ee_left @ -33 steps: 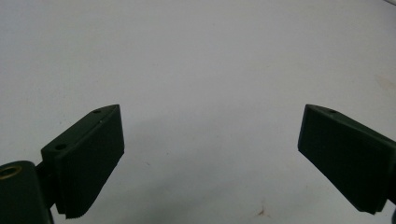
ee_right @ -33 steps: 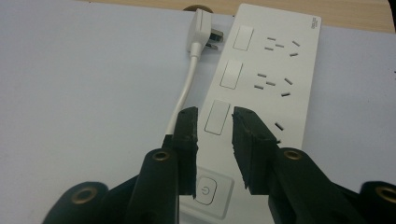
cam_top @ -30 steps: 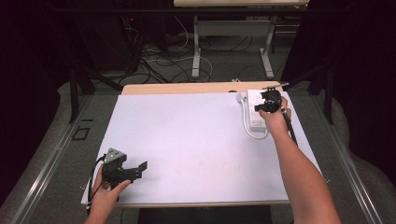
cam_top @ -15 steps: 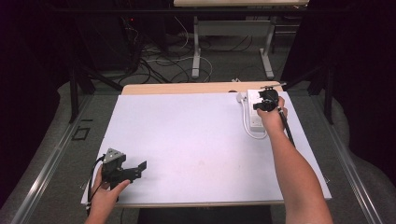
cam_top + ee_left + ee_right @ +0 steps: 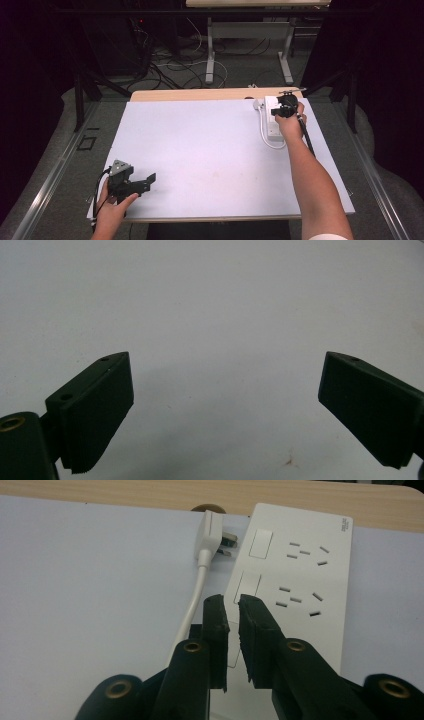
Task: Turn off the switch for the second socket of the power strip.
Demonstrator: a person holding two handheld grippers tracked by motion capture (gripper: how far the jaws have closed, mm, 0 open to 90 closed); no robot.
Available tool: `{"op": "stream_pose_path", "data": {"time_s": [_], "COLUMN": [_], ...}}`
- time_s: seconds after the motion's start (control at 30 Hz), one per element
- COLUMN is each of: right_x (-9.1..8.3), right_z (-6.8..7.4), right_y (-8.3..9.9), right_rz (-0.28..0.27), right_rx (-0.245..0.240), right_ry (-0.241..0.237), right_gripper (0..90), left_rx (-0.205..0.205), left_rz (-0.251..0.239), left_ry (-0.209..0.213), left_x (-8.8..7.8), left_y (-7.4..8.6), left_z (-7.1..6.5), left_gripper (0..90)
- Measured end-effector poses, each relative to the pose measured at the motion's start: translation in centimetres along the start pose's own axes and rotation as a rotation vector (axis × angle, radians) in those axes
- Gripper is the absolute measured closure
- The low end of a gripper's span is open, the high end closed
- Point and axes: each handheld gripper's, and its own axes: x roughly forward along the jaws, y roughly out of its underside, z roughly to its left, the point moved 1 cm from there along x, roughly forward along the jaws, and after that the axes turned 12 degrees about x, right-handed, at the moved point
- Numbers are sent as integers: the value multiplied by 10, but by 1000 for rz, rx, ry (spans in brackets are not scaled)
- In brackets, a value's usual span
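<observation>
White table (image 5: 200, 145): right gripper (image 5: 232, 611) nearly closed on nothing, hiding power strip's (image 5: 300, 570) near end; left gripper (image 5: 225, 390) open.

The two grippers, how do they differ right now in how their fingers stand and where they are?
The left gripper has its fingers spread wide over bare table, near the front left corner; the right gripper has just been closing, its fingers nearly together with nothing between them. It hangs at the far right over the white power strip, beside its plug. Both are black and hand-held.
</observation>
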Motion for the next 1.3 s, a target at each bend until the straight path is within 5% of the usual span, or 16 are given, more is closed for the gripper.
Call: {"op": "stream_pose_path", "data": {"time_s": [0.73,1.3], "right_x": [17,30], "right_z": [-8,-18], "right_y": [-5,-6], "right_rz": [-81,-108], "right_rx": [-38,-4], "right_ry": [-21,-17], "right_gripper": [826,826], "left_rx": [-30,-54], "left_rz": [10,1], "left_ry": [-34,-55], "left_x": [-12,-18], "left_y": [11,16], "left_z": [3,3], "left_gripper": [79,80]}}
